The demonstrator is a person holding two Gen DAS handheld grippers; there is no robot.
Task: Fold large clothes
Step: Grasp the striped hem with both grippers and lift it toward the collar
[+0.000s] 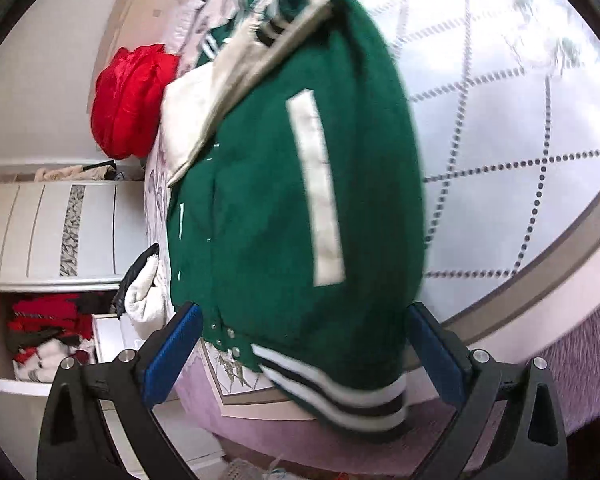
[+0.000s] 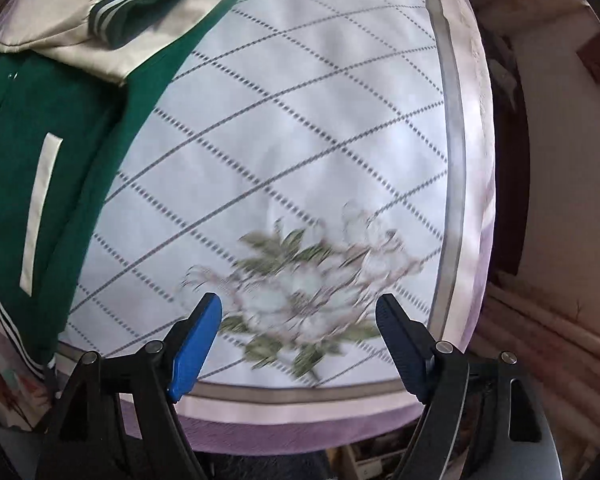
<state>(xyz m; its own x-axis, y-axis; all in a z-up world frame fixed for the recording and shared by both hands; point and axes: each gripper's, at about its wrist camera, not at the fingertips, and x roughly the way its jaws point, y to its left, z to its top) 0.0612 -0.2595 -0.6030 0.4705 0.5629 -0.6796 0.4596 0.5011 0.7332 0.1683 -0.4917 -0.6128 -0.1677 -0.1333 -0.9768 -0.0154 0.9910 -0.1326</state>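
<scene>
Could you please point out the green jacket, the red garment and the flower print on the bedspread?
green jacket [image 1: 260, 208]: left wrist view, green body beside the cream pocket strip.
red garment [image 1: 128, 100]: left wrist view, middle of the bundle.
flower print [image 2: 300, 292]: right wrist view, central bloom.

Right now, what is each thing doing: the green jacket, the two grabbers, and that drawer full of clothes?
Green jacket: lying on the bed, cream sleeve folded across its front, snaps closed.
Left gripper: jaws open, either side of the jacket's striped hem, not gripping.
Right gripper: jaws open, empty, over the flowered bedspread.
Drawer: open, holding red and white clothes.
Red bundle: crumpled up.
</scene>
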